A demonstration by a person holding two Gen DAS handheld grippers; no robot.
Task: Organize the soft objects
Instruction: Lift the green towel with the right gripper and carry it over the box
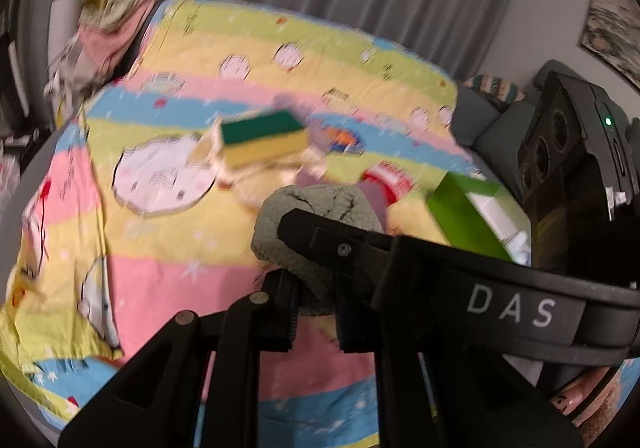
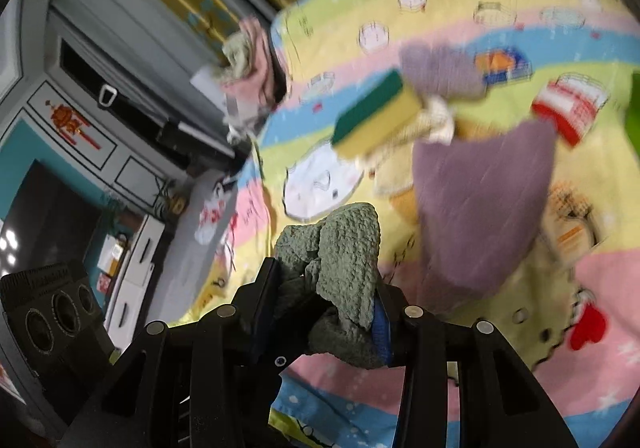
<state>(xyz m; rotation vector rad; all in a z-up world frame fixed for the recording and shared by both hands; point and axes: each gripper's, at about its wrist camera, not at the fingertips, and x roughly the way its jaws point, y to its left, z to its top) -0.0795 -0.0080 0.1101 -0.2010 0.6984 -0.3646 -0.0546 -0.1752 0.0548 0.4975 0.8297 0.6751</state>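
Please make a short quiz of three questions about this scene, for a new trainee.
1. True or false: the sponge has a green top and a yellow body.
2. What do the left gripper and the right gripper both hold? A) purple cloth B) grey-green cloth C) green box
3. What covers the bed?

Key: 1 true. 2 B. 3 A striped cartoon sheet.

The right gripper crossing the left wrist view hides part of the grey-green cloth and green box, while motion blur smears the sponge, purple cloth and bedspread prints, and the red-and-white item stays unreadable.
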